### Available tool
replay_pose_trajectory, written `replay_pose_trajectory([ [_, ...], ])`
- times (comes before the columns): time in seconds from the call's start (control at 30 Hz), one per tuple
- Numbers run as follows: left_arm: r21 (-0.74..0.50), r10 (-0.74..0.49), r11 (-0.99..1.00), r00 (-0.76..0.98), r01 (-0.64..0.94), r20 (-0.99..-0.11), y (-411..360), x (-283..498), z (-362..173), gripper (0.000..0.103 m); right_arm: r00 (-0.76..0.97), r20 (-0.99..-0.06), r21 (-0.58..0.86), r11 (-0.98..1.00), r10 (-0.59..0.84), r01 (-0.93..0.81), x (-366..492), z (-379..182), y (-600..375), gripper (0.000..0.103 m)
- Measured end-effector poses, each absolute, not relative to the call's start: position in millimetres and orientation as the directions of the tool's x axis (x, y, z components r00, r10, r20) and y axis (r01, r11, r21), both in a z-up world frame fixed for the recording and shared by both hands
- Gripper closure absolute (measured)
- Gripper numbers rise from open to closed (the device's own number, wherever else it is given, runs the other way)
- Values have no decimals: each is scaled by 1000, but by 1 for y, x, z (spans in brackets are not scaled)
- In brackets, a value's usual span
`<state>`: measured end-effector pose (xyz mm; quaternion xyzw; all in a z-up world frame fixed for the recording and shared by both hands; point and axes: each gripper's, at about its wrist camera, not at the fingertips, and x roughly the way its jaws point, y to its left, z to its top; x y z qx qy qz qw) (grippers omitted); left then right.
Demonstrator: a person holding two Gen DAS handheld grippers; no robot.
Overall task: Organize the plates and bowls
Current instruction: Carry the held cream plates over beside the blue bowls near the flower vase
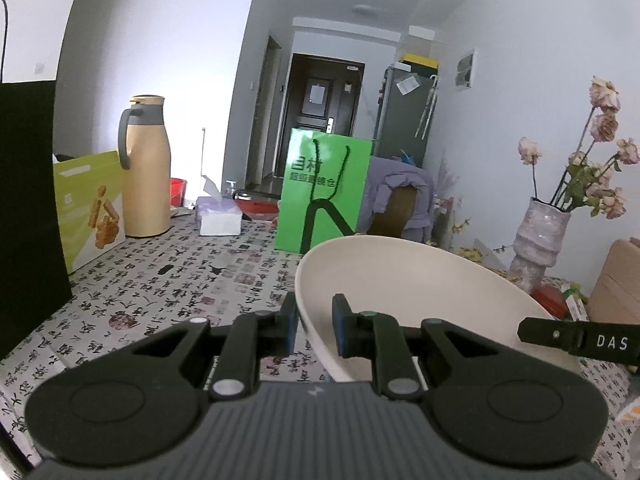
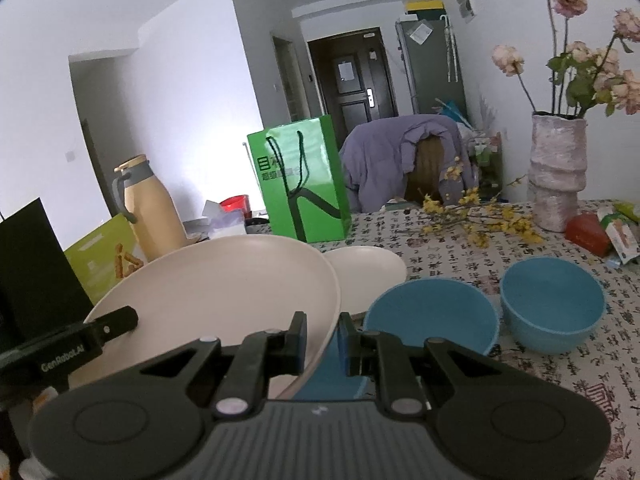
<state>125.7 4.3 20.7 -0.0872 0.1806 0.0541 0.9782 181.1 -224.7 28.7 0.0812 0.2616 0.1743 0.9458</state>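
Sorting is under way but far from finished: a cream plate (image 2: 216, 292) hangs tilted above the bench (image 2: 460, 248), gripped at opposite edges by both tools. A second cream plate (image 2: 368, 268) lies flat on the bench just behind it, and two blue bowls (image 2: 432, 316) (image 2: 554, 304) sit side by side to its right, not yet nested. Judging by that, the lifted plate is likely meant for the flat one, and the bowls are left to stack.

The right gripper (image 2: 323, 346) points forward and slightly down, its fingers clamped on the plate's near right rim. The left gripper (image 1: 314, 330) is angled the same way, fingers closed on the plate's (image 1: 400, 280) left rim; whether both pads press fully is hard to tell through the fisheye bend. Each tool's tip shows in the other's view at the plate's far side. A green bag (image 2: 300, 184), a tan jug (image 2: 148, 208) and a vase (image 2: 556, 168) stand well behind.
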Motion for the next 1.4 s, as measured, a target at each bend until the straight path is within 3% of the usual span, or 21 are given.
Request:
replay_pose_trajectory([
  [1.4, -106, -11, 994, 928, -30, -372, -72, 111, 11, 85, 836, -457, 290, 940, 303, -182, 140, 7, -305, 87],
])
